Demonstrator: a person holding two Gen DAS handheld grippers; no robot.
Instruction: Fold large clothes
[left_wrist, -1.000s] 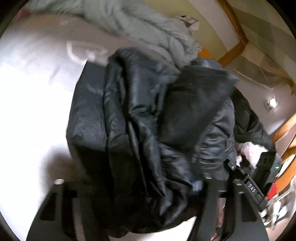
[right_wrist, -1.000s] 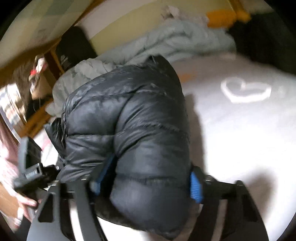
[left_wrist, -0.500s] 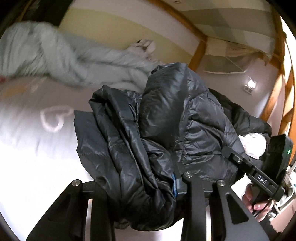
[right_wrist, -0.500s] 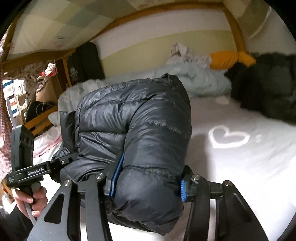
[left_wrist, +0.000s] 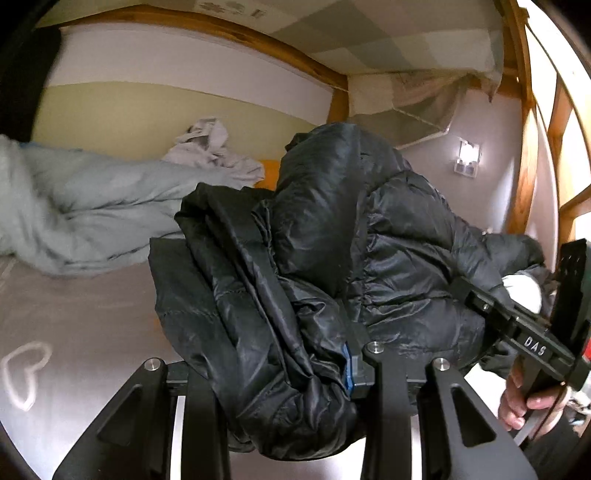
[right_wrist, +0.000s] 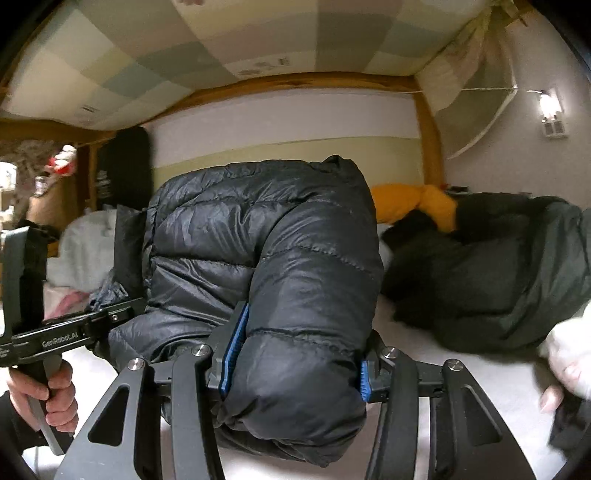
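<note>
Both grippers, left (left_wrist: 273, 373) and right (right_wrist: 293, 354), fingers clamped on black jacket (right_wrist: 266, 258), bundled above white bed (left_wrist: 74, 314).

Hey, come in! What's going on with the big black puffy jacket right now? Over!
Both jaws clamped on the black puffy jacket: left gripper, right gripper. Jacket bunched, lifted off the white bed. Dark green coat lies ahead. Over.

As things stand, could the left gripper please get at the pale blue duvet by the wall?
Probably not yet. The left gripper is shut on the black jacket, as is the right gripper, and the jacket's bulk hangs between it and the duvet.
</note>
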